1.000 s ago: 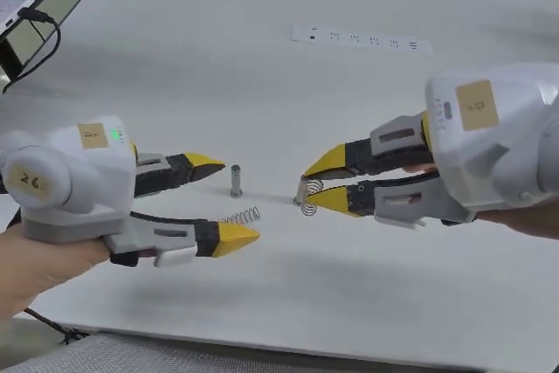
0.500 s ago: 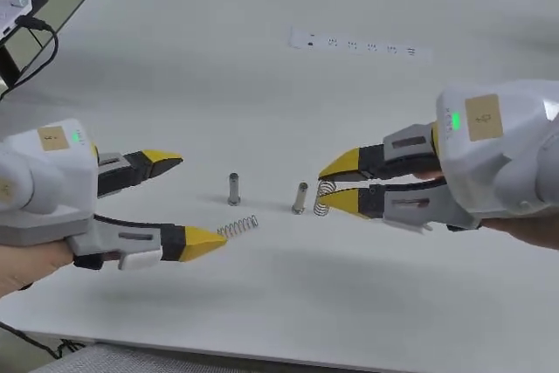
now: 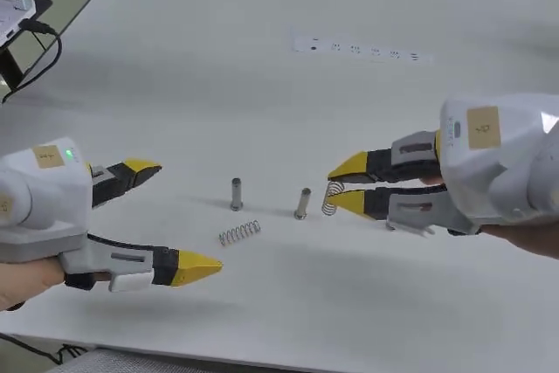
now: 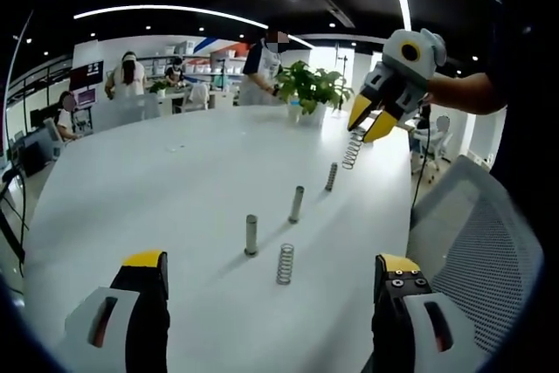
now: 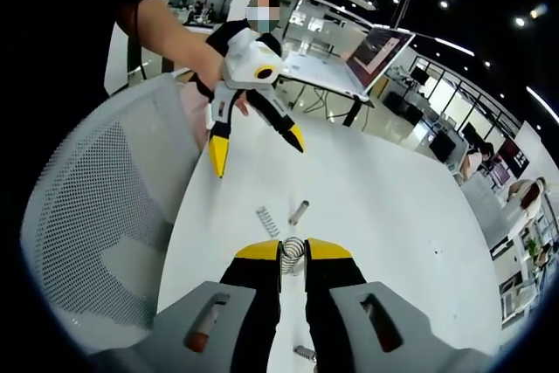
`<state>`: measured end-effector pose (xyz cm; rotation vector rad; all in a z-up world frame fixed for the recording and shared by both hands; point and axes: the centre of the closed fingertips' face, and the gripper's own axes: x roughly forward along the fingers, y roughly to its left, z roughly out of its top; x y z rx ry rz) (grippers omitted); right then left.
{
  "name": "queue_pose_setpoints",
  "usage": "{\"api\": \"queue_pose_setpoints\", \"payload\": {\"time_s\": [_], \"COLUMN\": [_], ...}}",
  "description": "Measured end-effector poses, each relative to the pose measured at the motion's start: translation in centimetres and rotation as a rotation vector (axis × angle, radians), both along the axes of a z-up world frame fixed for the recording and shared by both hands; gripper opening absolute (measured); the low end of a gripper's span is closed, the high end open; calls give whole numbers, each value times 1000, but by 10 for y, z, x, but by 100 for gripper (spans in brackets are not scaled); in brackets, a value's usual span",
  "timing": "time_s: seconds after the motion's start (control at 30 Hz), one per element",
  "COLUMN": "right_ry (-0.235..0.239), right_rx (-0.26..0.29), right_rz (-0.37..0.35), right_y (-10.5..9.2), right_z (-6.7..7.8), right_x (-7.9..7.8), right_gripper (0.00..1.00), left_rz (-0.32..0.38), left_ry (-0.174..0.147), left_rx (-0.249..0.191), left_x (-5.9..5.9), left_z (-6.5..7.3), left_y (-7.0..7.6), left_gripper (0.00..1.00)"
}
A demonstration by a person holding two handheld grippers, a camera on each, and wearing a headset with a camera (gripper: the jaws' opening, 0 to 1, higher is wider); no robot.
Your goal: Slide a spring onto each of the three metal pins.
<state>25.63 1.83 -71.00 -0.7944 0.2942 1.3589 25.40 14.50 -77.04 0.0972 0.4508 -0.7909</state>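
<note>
Holding one spring (image 3: pixel 329 198) pinched between its nearly closed yellow tips, the right gripper (image 3: pixel 348 186) hangs just right of the middle pin (image 3: pixel 302 203), with the spring dangling close to the table (image 3: pixel 262 85) and not over any pin yet. The left gripper (image 3: pixel 169 216) has its jaws wide apart with nothing in them, low over the near edge. The left pin (image 3: pixel 236 194) stands upright and bare, and the middle pin is bare too. A loose spring (image 3: pixel 239 232) lies flat just in front of these two, between them. The left gripper view gives a third upright, the far pin (image 4: pixel 332 176), which looks ribbed as if already sleeved (too small to be sure). Progress guess: at best one of three done, two pins to go, one spring in hand and one on the table. Writing: the yellow sticker (image 3: pixel 483 127) on the right gripper has a handwritten mark, maybe a digit, not readable; the second sticker (image 3: pixel 49 155) on the left gripper likewise; the power strip (image 3: pixel 362 47) shows no legible print.
</note>
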Motion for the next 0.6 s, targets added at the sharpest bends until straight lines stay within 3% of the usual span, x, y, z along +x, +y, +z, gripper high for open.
{"api": "queue_pose_setpoints", "payload": {"time_s": [0.17,0.6], "right_ry": [1,10], "right_rx": [0,22], "right_rz": [-18,-86], "right_y": [1,11], "right_z": [-4,-9], "right_x": [8,36], "right_gripper": [6,6], "left_rz": [28,41], "left_ry": [-10,-13], "left_rx": [-27,-34], "left_x": [5,5], "left_z": [6,3], "left_y": [3,5], "left_gripper": [98,98]}}
